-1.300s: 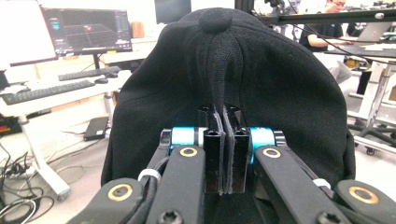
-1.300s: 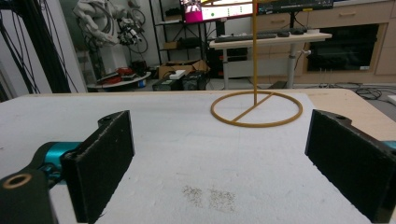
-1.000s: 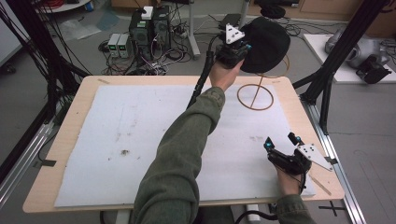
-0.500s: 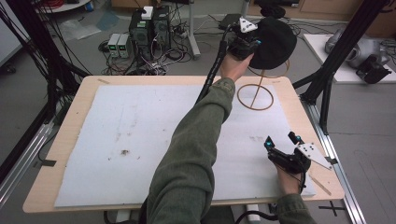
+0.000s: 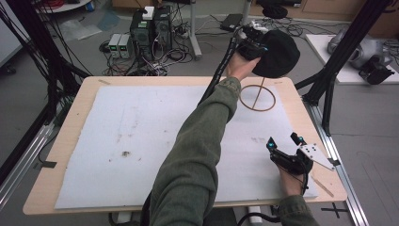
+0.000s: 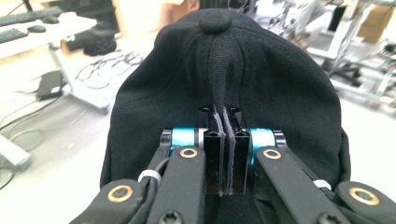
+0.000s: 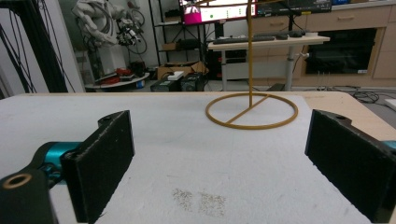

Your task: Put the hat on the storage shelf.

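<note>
From above, a person's left arm (image 5: 197, 141) reaches across the white mat (image 5: 117, 136), its left gripper (image 5: 251, 44) holding a black cap (image 5: 280, 54) in the air over the table's far edge, above a wire stand (image 5: 257, 97). The right gripper (image 5: 285, 142) rests near the table's right corner, jaws spread.

Along the left gripper (image 6: 223, 154), the jaws are clamped on a pinched fold of the cap (image 6: 224, 70), its top button facing away.

Along the right gripper (image 7: 219, 158), the jaws stand wide apart and empty above the mat (image 7: 187, 154), the stand (image 7: 251, 109) ahead.
</note>
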`<move>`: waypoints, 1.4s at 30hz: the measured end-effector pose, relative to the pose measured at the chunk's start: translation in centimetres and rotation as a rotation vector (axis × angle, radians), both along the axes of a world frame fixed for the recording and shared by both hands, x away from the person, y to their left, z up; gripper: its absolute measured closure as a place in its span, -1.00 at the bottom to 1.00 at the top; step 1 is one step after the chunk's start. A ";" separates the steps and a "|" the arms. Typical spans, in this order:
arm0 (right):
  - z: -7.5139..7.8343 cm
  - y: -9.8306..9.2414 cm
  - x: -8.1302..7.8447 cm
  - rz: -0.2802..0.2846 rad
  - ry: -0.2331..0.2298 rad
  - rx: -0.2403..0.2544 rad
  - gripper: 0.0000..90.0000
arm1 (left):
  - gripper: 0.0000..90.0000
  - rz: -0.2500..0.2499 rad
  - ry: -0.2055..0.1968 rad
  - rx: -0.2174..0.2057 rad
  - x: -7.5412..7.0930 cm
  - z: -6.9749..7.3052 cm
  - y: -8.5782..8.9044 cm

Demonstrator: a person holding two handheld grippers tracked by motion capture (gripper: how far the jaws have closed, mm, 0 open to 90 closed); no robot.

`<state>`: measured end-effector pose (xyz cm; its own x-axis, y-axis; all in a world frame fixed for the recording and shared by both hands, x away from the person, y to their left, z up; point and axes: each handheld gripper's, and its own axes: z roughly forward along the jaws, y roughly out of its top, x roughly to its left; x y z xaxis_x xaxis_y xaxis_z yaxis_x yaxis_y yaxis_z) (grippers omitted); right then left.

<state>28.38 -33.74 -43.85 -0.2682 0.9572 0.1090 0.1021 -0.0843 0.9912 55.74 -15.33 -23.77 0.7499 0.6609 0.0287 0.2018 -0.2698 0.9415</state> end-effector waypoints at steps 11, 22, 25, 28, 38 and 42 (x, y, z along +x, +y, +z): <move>0.0 0.0 0.0 0.000 0.000 -0.002 -0.84 | 0.76 -0.019 -0.004 -0.067 -0.2 0.0 0.2; 0.1 0.1 -0.1 0.001 0.003 0.001 -0.84 | -0.05 0.029 -0.004 -0.073 -0.6 0.1 1.9; 0.1 0.1 -0.1 0.005 -0.004 -0.004 -0.84 | -0.11 0.032 -0.013 -0.084 -0.7 0.2 2.6; 0.1 0.2 -0.1 0.004 0.000 0.002 -0.84 | -0.16 0.038 -0.010 -0.095 -0.7 0.2 3.2; 0.2 0.2 -0.2 0.000 -0.002 -0.003 -0.84 | -0.27 0.025 -0.015 -0.157 -1.4 0.2 5.7; 0.2 0.3 -0.1 0.006 0.000 -0.008 -0.84 | -0.29 0.045 -0.025 -0.139 -1.9 -0.1 6.5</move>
<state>28.29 -33.45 -43.67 -0.2743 0.9563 0.1013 0.1027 -0.0756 0.9918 53.85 -8.79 -23.84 0.7195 0.6929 -0.0469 0.1865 -0.1277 0.9741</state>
